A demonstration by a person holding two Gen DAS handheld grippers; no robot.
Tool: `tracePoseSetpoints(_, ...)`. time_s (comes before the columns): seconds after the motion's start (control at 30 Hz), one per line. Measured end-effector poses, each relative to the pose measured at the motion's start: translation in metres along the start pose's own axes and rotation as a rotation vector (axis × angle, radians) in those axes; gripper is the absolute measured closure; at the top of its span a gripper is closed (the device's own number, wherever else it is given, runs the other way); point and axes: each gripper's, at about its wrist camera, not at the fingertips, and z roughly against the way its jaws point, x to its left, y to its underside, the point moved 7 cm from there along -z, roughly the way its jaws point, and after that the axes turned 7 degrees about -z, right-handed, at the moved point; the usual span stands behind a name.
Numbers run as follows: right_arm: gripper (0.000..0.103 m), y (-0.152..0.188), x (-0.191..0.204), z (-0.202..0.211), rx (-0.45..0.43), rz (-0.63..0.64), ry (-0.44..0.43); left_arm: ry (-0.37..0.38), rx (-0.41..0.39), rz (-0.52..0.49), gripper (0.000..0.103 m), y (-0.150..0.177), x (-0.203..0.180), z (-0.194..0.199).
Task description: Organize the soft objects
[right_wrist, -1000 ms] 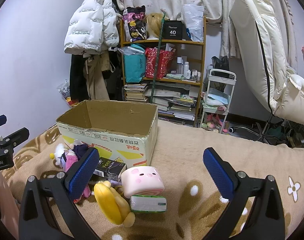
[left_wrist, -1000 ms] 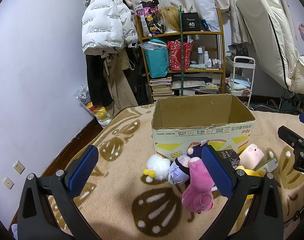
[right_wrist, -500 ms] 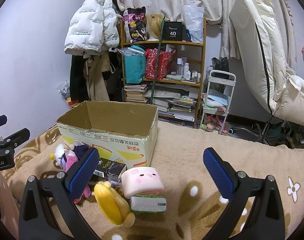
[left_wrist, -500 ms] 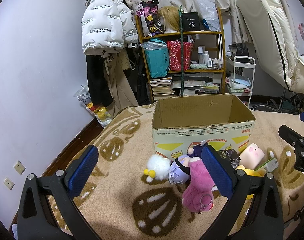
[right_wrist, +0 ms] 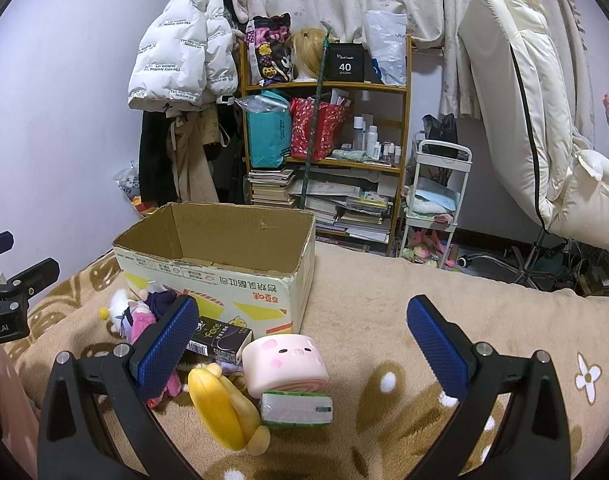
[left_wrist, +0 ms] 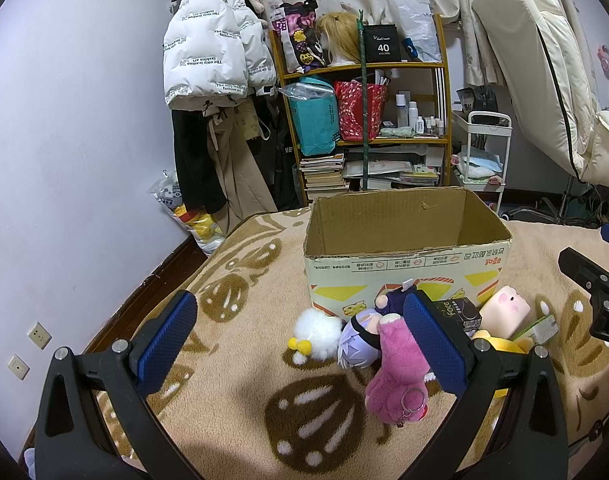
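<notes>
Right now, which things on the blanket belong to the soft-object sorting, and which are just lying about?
For the job:
cardboard box
pink plush bear
white pom-pom toy
purple-haired doll
pink pig squishy
yellow plush

Lying about:
black carton
green-and-white packet

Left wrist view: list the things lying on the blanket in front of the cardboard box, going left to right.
White fluffy plush → purple-haired doll head → pink plush bear → black Face box → pink pig squishy → green-and-white packet.
</notes>
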Motion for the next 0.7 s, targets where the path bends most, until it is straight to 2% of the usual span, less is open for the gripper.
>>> tracePoseSetpoints(0.7,0.000,-0.0005,-0.0004,0.0002,-0.002,-0.001,0.001,0.001,-0.001,-0.001,0.001,0.0006,-0.0027,-0.0001)
